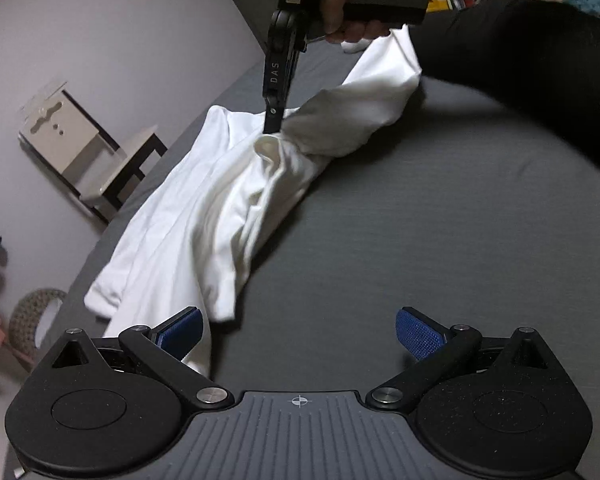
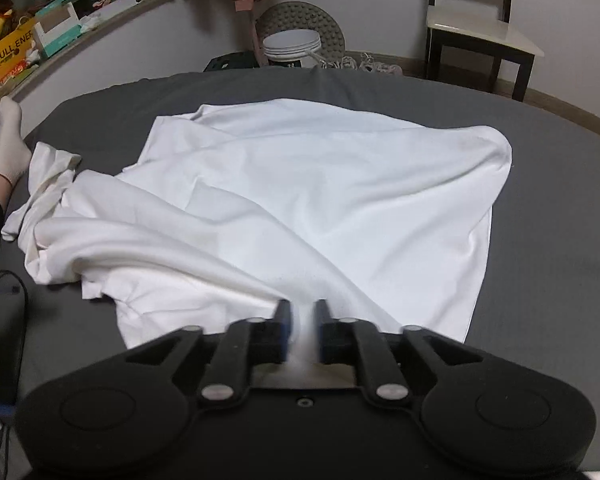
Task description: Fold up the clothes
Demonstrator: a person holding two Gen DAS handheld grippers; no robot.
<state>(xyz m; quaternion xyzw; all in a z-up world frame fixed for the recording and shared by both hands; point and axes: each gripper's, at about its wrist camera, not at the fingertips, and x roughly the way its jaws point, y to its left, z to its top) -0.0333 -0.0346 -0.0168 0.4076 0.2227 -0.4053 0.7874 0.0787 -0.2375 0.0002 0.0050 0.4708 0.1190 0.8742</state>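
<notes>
From our left wrist camera, our left gripper (image 1: 298, 332) hovers with jaws spread wide and empty over the grey bed sheet (image 1: 440, 240), beside a white shirt (image 1: 188, 216) lying toward the sheet's left edge. From our right wrist camera, our right gripper (image 2: 300, 320) pinches the shirt's near fold, the cloth spreading across the sheet's middle.

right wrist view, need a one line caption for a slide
Right gripper pinches a raised fold of the white shirt spread on the grey bed sheet.
</notes>
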